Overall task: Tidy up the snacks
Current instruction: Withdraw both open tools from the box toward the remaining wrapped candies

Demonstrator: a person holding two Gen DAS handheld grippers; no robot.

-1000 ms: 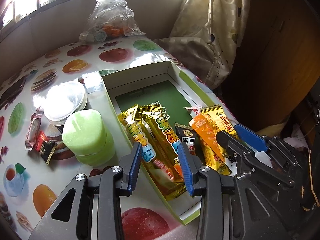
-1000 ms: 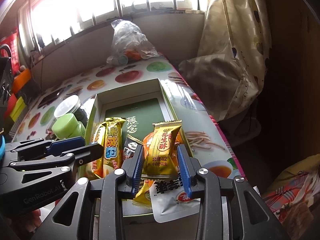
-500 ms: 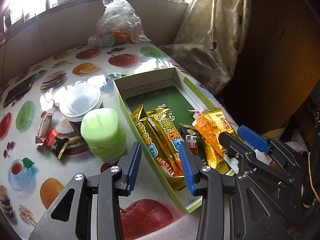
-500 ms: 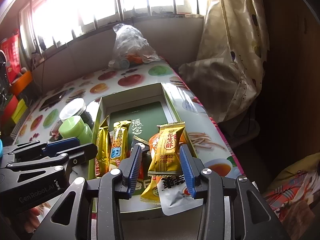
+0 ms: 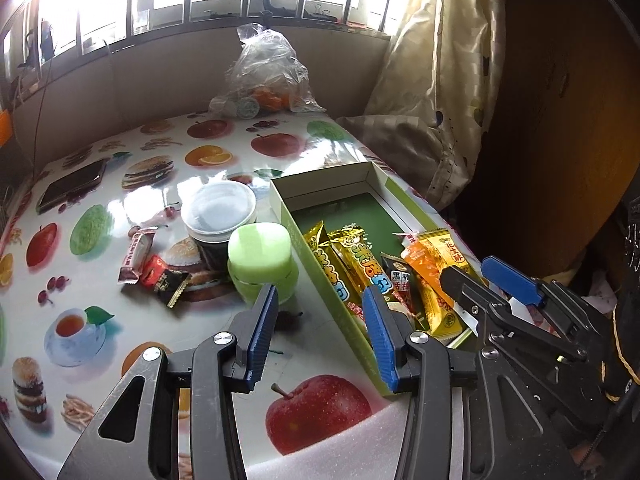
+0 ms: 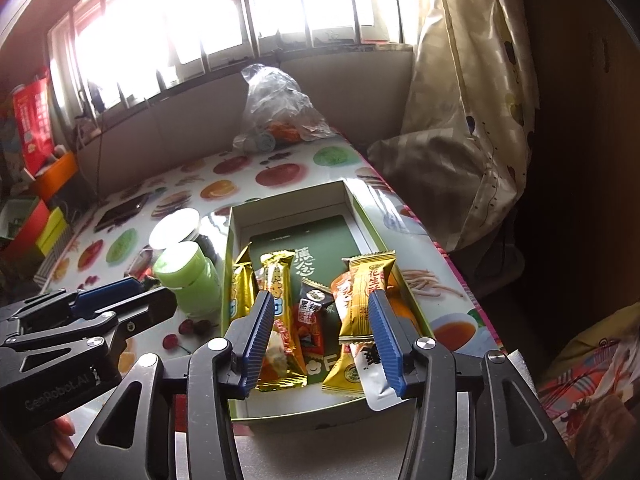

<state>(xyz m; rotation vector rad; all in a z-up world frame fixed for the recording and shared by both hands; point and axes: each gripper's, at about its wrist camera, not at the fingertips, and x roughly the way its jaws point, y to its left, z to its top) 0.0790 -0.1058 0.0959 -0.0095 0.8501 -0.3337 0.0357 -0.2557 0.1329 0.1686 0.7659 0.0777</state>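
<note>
- The long green-and-white cardboard box (image 6: 362, 216) is set near the right edge of the counter with the fruit-picture cloth (image 5: 168, 148). It could be bumped by a tool and pushed off, since the edge is so close.
- Inside the box, two long gold snack bars (image 6: 276, 280) are laid on the left. A small black-and-red packet (image 6: 312, 312) is in the middle, and a gold-and-orange peanut candy packet (image 6: 366, 292) is on the right. The far half is bare green.
- A white foil packet (image 6: 374, 376) is seen hanging over the near wall of the box. It could be knocked out when the next snack is dropped in.
- The light green plastic jar (image 5: 262, 264) and the dark tub with a white lid (image 5: 218, 212) are shut, so what is in them cannot be seen.
- Three small wrapped sweets (image 5: 154, 266) are left loose on the counter beside the jar. The jar could be tipped over if they are reached for carelessly.
- The left tool (image 5: 318, 334) is spread wide and nothing is held.
- The right tool (image 6: 320, 338) is spread wide over the box and nothing is held.
</note>
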